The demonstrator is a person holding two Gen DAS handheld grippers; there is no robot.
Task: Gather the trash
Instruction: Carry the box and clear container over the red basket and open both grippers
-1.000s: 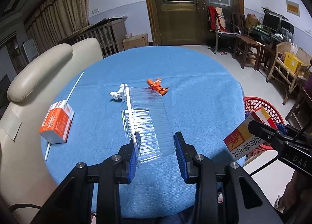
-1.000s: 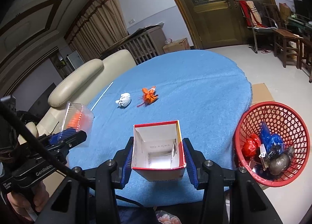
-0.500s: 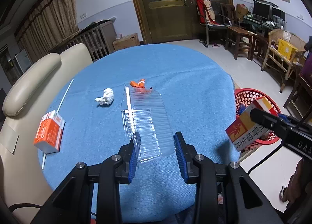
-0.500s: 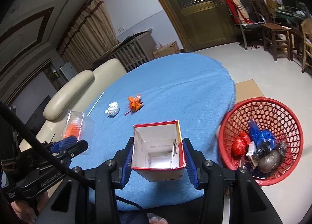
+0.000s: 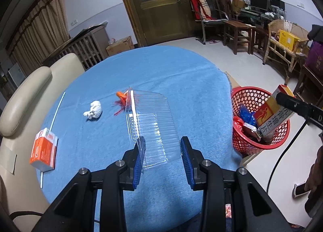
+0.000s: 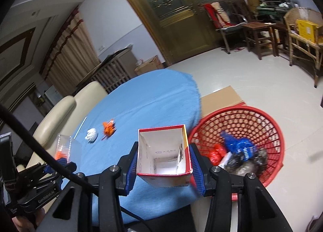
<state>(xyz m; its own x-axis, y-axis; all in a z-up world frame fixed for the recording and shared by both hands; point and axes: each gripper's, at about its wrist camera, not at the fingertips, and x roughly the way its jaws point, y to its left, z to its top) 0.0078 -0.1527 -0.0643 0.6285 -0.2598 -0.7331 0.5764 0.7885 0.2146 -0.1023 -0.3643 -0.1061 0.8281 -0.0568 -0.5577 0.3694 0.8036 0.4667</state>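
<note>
Left wrist view: your left claw [image 5: 161,151] is gripping a clear plastic clamshell tray [image 5: 150,123] over the blue-covered counter [image 5: 181,82], its pads narrowly apart with the tray's near end between them. Lying on the counter: a white paper wad [image 5: 93,110], an orange wrapper [image 5: 121,100], an orange carton [image 5: 43,149] and a thin white straw [image 5: 57,109].

Right wrist view: your right claw [image 6: 164,163] is clamping an open red-rimmed cardboard box [image 6: 164,153] by its side walls, beside the counter's edge. The red mesh basket [image 6: 268,123] is sitting on the floor just right of the box, holding blue, red and dark scraps.
</note>
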